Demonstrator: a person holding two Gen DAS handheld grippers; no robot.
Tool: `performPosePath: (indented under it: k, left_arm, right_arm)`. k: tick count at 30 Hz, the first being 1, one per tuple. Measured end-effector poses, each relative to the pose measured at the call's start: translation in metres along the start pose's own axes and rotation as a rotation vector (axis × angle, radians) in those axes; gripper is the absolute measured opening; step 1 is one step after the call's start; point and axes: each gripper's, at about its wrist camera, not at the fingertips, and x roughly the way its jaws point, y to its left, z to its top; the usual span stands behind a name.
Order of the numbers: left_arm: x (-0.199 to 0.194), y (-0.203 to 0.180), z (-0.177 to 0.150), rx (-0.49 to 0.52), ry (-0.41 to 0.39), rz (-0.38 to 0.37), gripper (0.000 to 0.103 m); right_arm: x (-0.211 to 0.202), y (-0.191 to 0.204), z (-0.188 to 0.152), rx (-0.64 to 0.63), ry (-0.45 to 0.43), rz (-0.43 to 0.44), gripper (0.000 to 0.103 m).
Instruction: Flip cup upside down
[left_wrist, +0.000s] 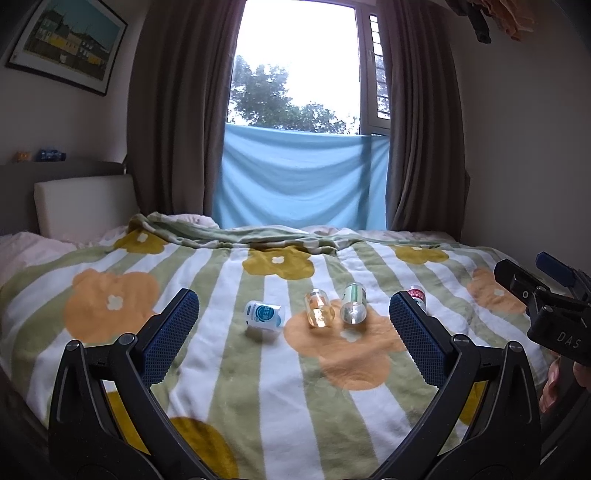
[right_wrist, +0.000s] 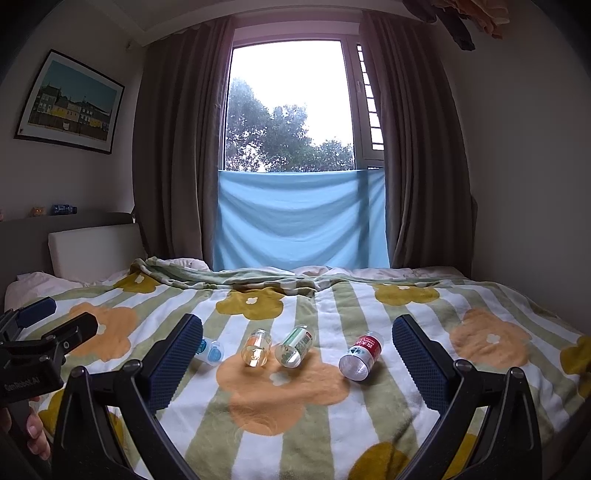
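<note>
Several small clear cups lie on their sides in a row on the flowered blanket. From the left: a blue-labelled cup, an orange one, a green-labelled one and a red-labelled one, partly hidden behind my finger in the left wrist view. My left gripper is open and empty, short of the cups. My right gripper is open and empty, also short of them.
The bed's blanket spreads wide on all sides. A rumpled fold runs along the far edge. A headboard cushion stands at the far left. Curtains and a blue cloth hang behind the bed.
</note>
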Motion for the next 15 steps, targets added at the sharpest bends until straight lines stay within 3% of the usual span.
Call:
performPosePath:
  k: [9,15]
  left_arm:
    - [-0.001,0.004,0.004,0.0,0.001,0.008,0.103]
    - [0.005,0.015,0.01,-0.012,0.013,0.016,0.103]
  right_arm:
    - [0.002,0.0,0.001,0.002,0.005,0.001,0.103]
    - [0.028,-0.006,0.026,0.009,0.041,0.023,0.103]
